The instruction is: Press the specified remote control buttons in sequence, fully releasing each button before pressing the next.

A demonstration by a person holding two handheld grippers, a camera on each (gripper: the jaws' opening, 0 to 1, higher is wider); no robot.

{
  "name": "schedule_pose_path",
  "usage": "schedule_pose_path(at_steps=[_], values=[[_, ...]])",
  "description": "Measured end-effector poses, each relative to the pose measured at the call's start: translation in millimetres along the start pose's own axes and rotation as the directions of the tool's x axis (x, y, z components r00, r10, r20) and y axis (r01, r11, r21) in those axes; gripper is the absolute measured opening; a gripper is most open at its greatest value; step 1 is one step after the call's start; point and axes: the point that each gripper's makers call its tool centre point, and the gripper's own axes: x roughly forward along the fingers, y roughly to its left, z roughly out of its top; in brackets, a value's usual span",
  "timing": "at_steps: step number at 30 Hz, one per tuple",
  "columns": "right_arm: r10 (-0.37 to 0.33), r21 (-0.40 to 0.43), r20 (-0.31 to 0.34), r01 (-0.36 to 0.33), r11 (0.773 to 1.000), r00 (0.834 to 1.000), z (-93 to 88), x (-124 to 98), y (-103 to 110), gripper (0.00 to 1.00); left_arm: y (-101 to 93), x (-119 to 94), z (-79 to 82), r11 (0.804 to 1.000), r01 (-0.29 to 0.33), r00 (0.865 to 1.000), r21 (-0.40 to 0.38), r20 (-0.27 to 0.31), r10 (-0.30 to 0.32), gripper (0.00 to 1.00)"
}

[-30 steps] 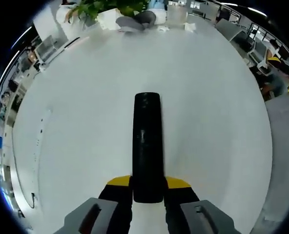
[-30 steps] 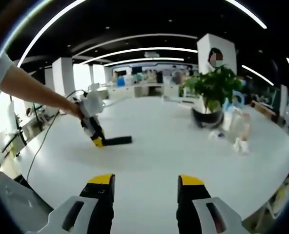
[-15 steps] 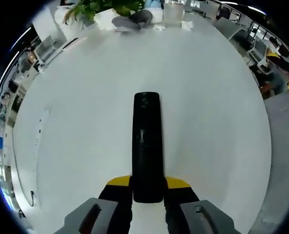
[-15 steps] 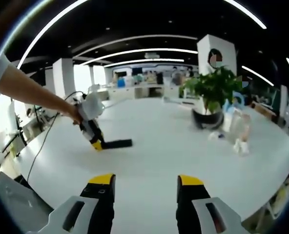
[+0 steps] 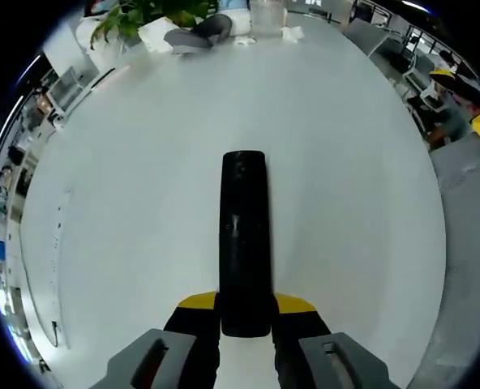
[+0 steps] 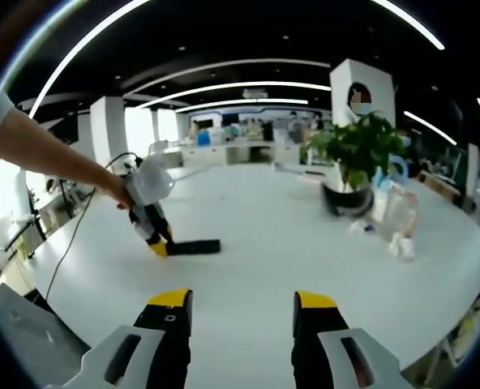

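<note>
Remote control (image 5: 244, 239) sitting mid-frame, left gripper (image 5: 246, 312) clamping its near end, right gripper (image 6: 242, 312) hovering lower centre, jaws apart, over white table (image 5: 143, 162)

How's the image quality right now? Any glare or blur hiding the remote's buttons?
Left gripper view: remote sharp and evenly lit, but its black face shows hardly any button detail; table bright, no harsh glare. Right gripper view: remote small, soft, strong fisheye bending of the ceiling lights.

Matt black plastic remote (image 5: 244, 243), smooth glossy white table (image 5: 143, 162)
</note>
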Motion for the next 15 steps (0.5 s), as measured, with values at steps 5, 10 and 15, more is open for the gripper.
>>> schedule_pose_path(at_steps=[5,10,15], values=[[0.004,0.0,0.0,-0.004,1.0,1.0,-0.1,-0.1,0.8,0.46,-11.7,-0.8,-1.5,1.0,0.0,1.0,0.015,-0.001,0.0,0.23],[0.009,-0.004,-0.003,-0.009,1.0,1.0,-0.3,-0.6,2.3,0.45,-25.2,-1.0,-2.6,0.999,0.006,1.0,0.034,-0.009,-0.005,0.23],[0.009,-0.005,0.011,-0.009,1.0,1.0,1.8,-1.6,1.9,0.45,-40.2,-2.0,-4.0,0.999,0.013,1.0,0.039,-0.002,-0.012,0.23]])
